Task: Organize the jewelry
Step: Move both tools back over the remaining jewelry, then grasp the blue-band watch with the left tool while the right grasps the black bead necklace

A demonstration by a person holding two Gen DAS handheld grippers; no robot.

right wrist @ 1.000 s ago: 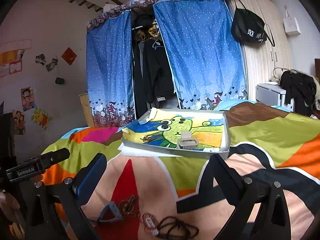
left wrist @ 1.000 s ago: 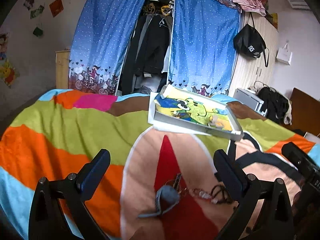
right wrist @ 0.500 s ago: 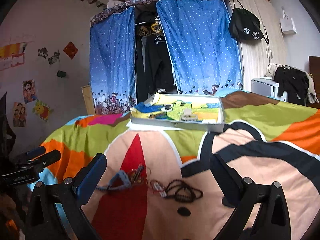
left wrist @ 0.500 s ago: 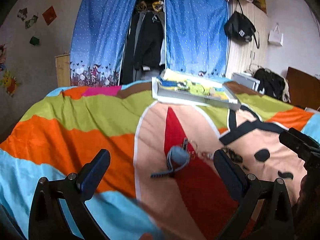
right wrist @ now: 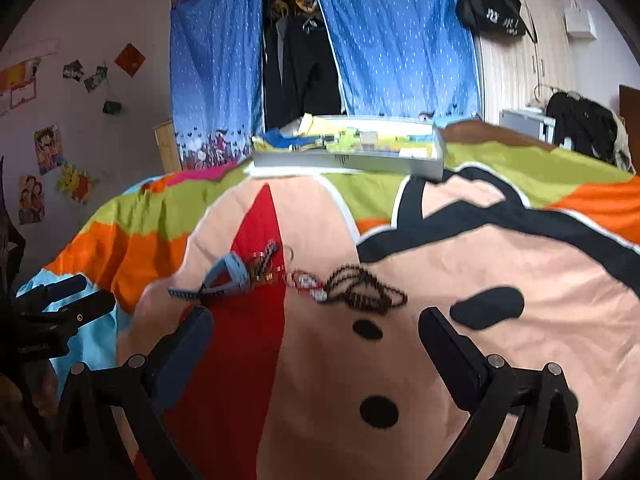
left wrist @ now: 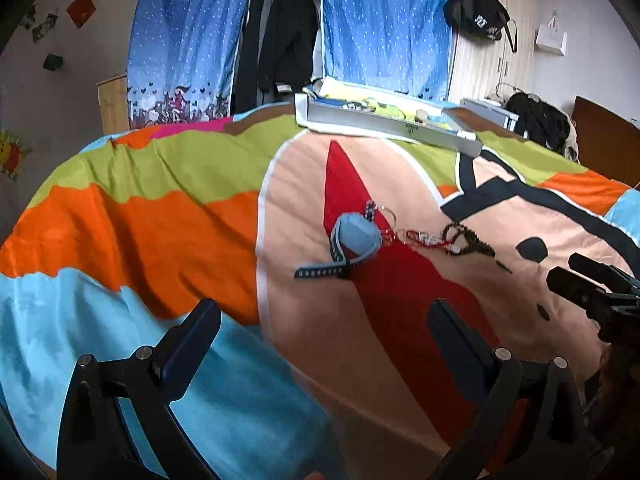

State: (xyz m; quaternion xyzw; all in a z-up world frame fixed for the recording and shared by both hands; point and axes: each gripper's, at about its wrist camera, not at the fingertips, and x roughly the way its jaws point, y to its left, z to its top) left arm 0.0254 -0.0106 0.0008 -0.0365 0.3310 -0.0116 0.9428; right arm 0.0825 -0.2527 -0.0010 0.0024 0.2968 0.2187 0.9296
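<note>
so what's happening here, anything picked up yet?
Nothing is held. A person has a tool in each hand over a bed, and both the left tool and right tool are open and empty. The jewelry sits in a cluster on the quilt: a blue watch, a red bracelet and dark beads. The tray waits at the far end of the bed.

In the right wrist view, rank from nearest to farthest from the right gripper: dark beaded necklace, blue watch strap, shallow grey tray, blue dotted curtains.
1. Dark beaded necklace, just ahead of the right gripper.
2. Blue watch strap, ahead-left.
3. Shallow grey tray, far edge of the bedspread.
4. Blue dotted curtains, behind the tray.
</note>
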